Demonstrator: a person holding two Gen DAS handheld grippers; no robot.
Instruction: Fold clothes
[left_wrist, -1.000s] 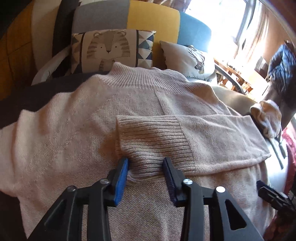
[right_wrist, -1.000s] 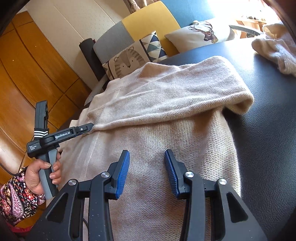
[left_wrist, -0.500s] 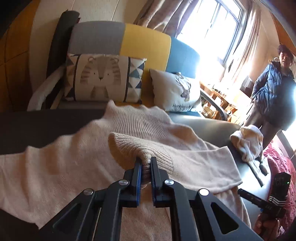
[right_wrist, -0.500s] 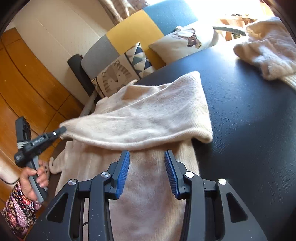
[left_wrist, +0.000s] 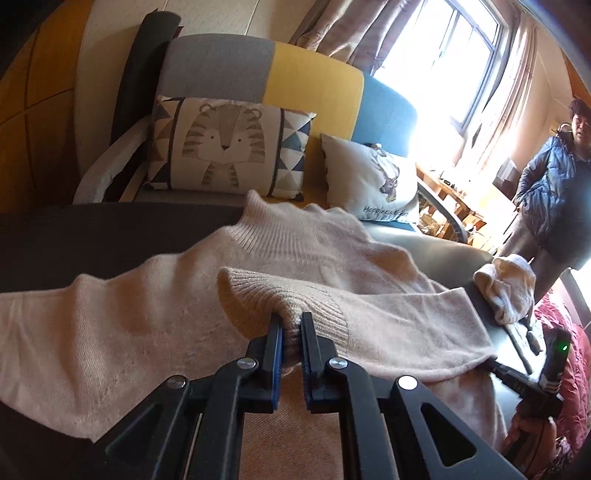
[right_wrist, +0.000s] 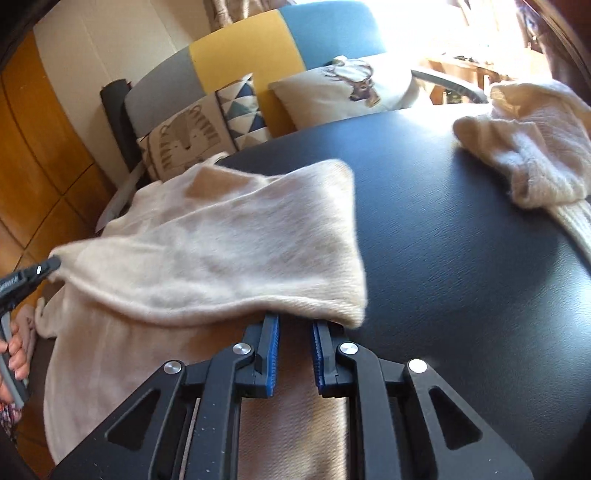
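A: In the middle of the left camera's picture, the pink sweater (left_wrist: 155, 314) lies spread on the black table (left_wrist: 92, 236). Its neck points toward the top of the picture.

B: What is the left gripper (left_wrist: 291, 325) doing?

A: It is low in the middle of the picture. Its two jaws are pinched tight on the ribbed cuff (left_wrist: 258, 295) of one sleeve, and the cuff is lifted off the sweater. The sleeve runs off to the right side of the picture.

B: And the right gripper (right_wrist: 294, 325)?

A: It is low in the middle of its own picture. Its jaws have just been closing. The tips go under the folded edge of the sleeve (right_wrist: 221, 258), so the cloth hides them. There is a gap between the blue pads (right_wrist: 271, 354). I cannot tell if they pinch the cloth.

B: What else is there?

A: A white sweater (right_wrist: 528, 147) sits bunched up on the table in the upper right of the right camera's picture, well apart from the pink one. Behind the table is a sofa (left_wrist: 314, 85) with a tiger pillow (left_wrist: 225, 147) and a deer pillow (left_wrist: 373, 181). A person in a blue coat (left_wrist: 554, 184) stands at the right edge of the left picture.
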